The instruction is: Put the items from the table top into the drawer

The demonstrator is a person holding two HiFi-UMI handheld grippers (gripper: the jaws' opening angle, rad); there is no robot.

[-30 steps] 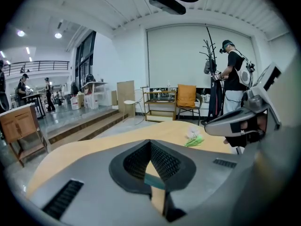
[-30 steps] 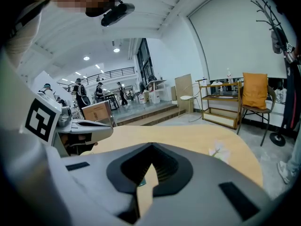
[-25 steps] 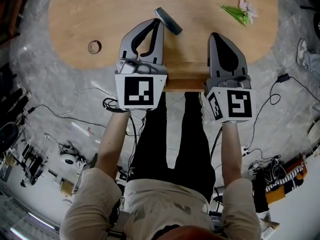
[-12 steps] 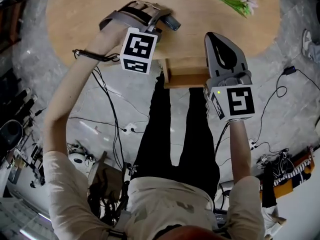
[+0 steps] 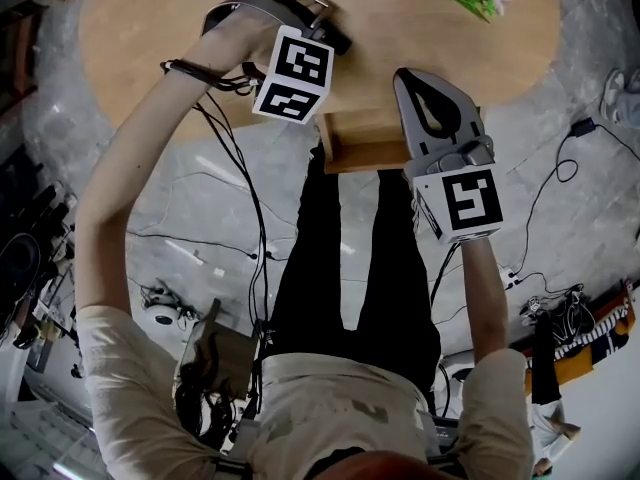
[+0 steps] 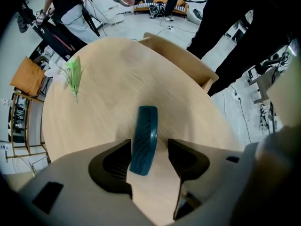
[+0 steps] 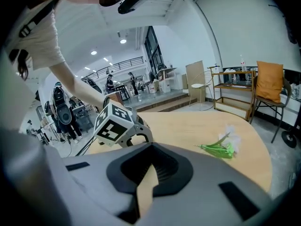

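At the table's [image 6: 108, 79] near edge, the newly lowered left gripper [image 6: 149, 147], jaws just opened wide, straddles the ungripped teal comb [image 6: 143, 135], ready for grasping; right gripper [image 7: 146, 166] closed, empty.

Cables [image 5: 582, 126] lie on the grey floor [image 5: 590, 218] right of the right tool [image 5: 402, 76]. Far beyond it stands an orange-cushioned chair [image 7: 269, 86] beside a shelf [image 7: 233, 91], with people [image 7: 109, 83] further left.

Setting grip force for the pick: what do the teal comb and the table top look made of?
Comb: probably moulded plastic, teal, smooth with a slight sheen; fine, uniform teeth run along one edge. Table top: wood or wood-look veneer, pale and matte; it shows faint grain streaks and no glare. Whether it is solid wood or veneer cannot be told.
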